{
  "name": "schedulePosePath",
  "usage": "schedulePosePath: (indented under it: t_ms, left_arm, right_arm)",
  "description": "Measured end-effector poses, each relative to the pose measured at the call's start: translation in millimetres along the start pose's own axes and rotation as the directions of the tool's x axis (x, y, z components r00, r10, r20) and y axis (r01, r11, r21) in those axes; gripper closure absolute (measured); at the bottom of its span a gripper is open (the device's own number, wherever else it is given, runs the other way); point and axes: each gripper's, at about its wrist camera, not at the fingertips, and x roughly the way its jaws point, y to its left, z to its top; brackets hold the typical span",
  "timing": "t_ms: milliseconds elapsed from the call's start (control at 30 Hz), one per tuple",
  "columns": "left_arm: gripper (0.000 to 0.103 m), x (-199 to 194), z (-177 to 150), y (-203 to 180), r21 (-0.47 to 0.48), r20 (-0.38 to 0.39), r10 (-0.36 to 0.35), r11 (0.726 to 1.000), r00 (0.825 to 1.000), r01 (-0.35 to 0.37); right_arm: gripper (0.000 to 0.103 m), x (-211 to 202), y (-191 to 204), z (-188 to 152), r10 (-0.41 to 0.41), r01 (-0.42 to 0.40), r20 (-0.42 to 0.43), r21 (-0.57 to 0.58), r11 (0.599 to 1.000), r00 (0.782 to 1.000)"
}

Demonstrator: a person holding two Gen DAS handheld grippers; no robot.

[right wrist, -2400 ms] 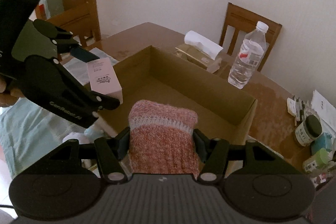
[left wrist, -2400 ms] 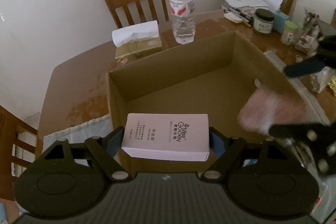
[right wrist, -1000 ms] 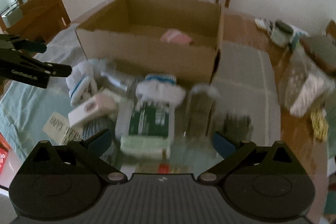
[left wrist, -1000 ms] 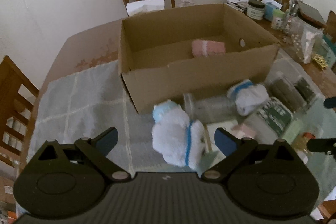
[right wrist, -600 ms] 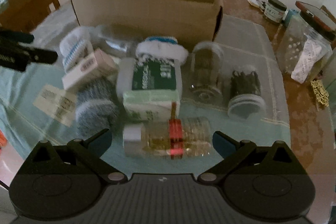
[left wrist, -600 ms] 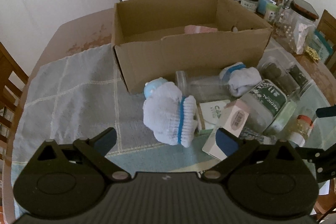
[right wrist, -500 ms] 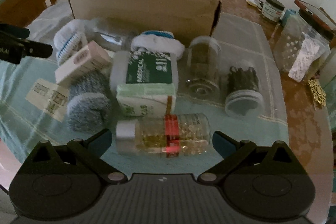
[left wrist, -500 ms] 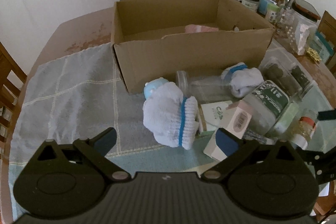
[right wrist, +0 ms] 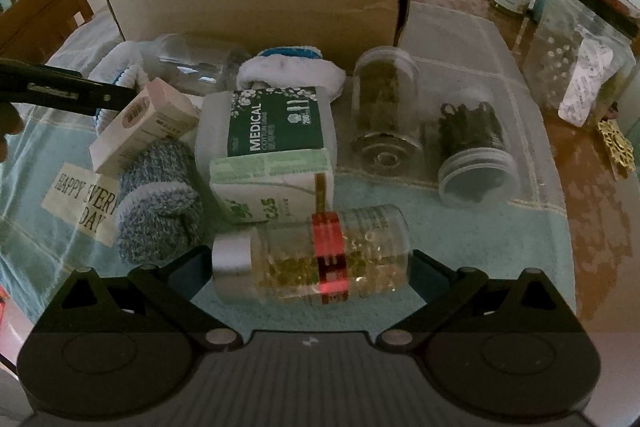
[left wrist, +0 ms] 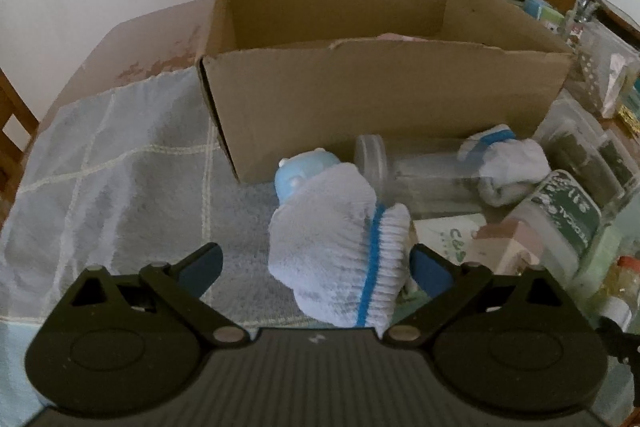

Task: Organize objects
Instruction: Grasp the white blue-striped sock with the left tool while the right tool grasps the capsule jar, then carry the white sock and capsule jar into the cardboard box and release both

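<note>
A cardboard box (left wrist: 380, 99) stands open on the table, with a pink thing just showing inside. My left gripper (left wrist: 316, 267) is open around a white sock bundle with a blue stripe (left wrist: 340, 251); a light blue toy (left wrist: 300, 175) lies behind it. My right gripper (right wrist: 310, 267) is open around a lying clear bottle of yellow capsules with a red band (right wrist: 320, 255). The box also shows in the right wrist view (right wrist: 260, 3). The left gripper's finger (right wrist: 64, 87) shows at the left of that view.
Between the grippers and the box lie a medical cotton tub (right wrist: 268, 123), a green tissue pack (right wrist: 272, 183), a grey sock bundle (right wrist: 156, 203), a pink carton (right wrist: 140, 123), a second white sock (left wrist: 504, 163) and lying jars (right wrist: 384, 107). A tall jar (right wrist: 580, 47) stands right.
Both grippers let go of the pink box and the pink sock, drew back from the box and came down. Now the left brackets the white sock, the right the capsule bottle.
</note>
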Motion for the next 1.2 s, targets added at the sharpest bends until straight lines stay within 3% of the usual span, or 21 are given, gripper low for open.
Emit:
schedulePosePath:
  t_ms: [167, 500, 1200]
  left_arm:
    - [0.009, 6, -1, 5, -0.029, -0.003, -0.030, 0.999, 1.000, 0.030]
    - [0.036, 4, 1, 7, -0.060, -0.014, -0.098, 0.993, 0.995, 0.097]
    - [0.043, -24, 17, 11, 0.065, -0.121, -0.119, 0.990, 0.985, 0.127]
  right_arm:
    - [0.000, 4, 1, 2, 0.004, -0.004, -0.007, 0.006, 1.000, 1.000]
    - [0.003, 4, 3, 7, -0.008, 0.008, -0.007, -0.005, 1.000, 1.000]
    - [0.005, -17, -2, 24, 0.058, -0.064, -0.060, -0.103, 0.993, 0.997]
